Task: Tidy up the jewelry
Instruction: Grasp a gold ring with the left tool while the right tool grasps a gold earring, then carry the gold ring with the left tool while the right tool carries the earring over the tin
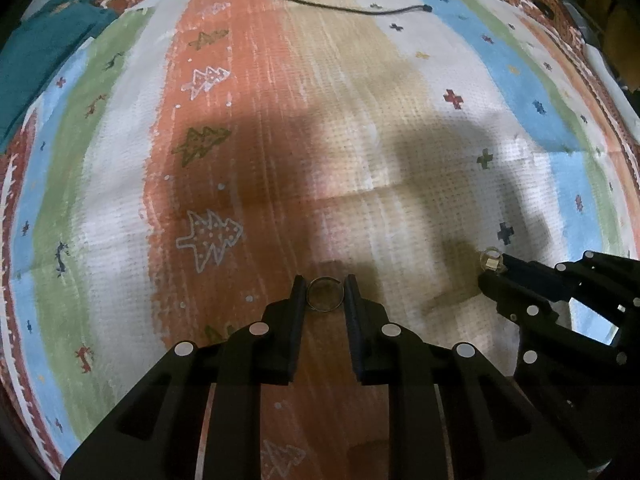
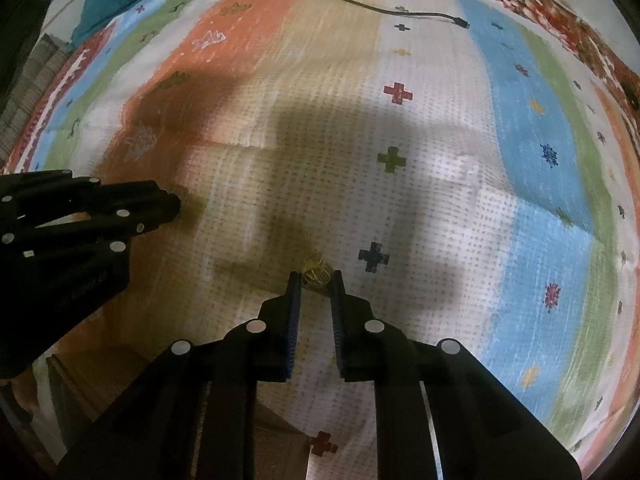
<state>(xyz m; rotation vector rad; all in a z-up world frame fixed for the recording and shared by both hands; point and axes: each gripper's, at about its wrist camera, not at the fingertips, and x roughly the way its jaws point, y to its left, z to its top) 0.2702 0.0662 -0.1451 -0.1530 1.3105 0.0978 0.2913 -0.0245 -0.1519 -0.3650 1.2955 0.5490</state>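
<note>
My left gripper (image 1: pixel 325 292) is shut on a thin metal ring (image 1: pixel 325 294), which sits between its fingertips just above the striped cloth (image 1: pixel 280 140). My right gripper (image 2: pixel 317 282) is shut on a small gold openwork ring (image 2: pixel 316 272) held at its fingertips. In the left wrist view the right gripper (image 1: pixel 490 270) reaches in from the right with that ornate ring (image 1: pixel 491 259) at its tip. In the right wrist view the left gripper (image 2: pixel 174 204) comes in from the left; its ring is hidden there.
A colourful striped cloth with tree and cross motifs covers the surface. A black cable (image 1: pixel 340 4) lies across its far side. A teal folded fabric (image 1: pixel 44 56) sits at the far left. A brown box edge (image 2: pixel 92 380) shows below the right gripper.
</note>
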